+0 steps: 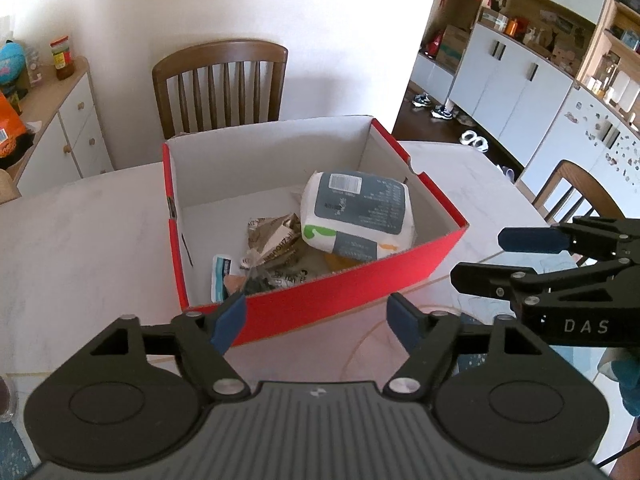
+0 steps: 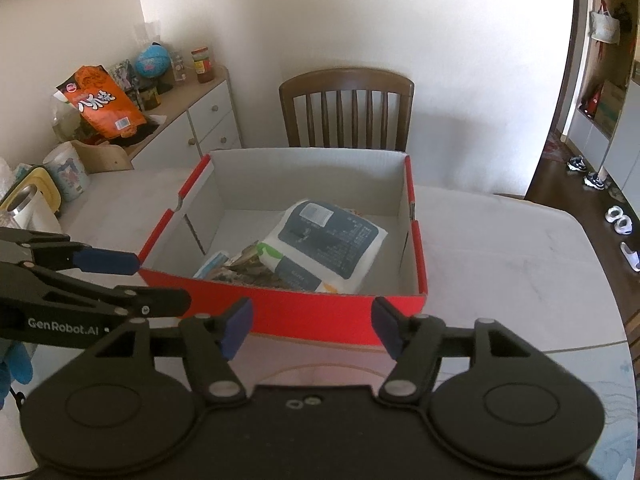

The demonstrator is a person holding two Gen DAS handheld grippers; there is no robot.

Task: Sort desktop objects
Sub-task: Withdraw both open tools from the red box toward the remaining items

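While a wooden slat-back chair [image 2: 346, 108] stands pushed in against the far side of the table [image 2: 500, 248], a red cardboard box [image 2: 304, 314] with a white interior occupies the pale, marble-patterned tabletop between the chair and both grippers. A low white sideboard [image 2: 204, 120] to the left carries an orange snack bag [image 2: 102, 102], a small globe [image 2: 152, 60] and a red-capped jar [image 2: 201, 65]; white cupboards [image 1: 516, 80] and several shoes on the dark floor [image 1: 440, 112] line the room to the right.

Inside the open-topped box lies a soft, pillow-shaped white packet [image 1: 358, 210] with a grey-blue label and a barcode, tilted against the right-hand wall. Beside it rest a crumpled brown printed wrapper [image 1: 276, 240] and a flat white-and-blue sachet [image 1: 221, 276], both near the front wall. The box's rims are notched at the corners, and its red front wall screens the lowest part of the contents from the right wrist camera.

The left gripper [image 1: 316, 320] hovers just in front of the box's near red wall, its blue-padded fingers [image 1: 232, 320] spread wide apart with nothing between them. The right gripper [image 2: 310, 326] sits likewise just short of the same wall, its blue pads [image 2: 386, 326] set well apart and clamping nothing. Each black tool shows in the other's view, side by side and near each other, neither touching the box as far as the frames show.
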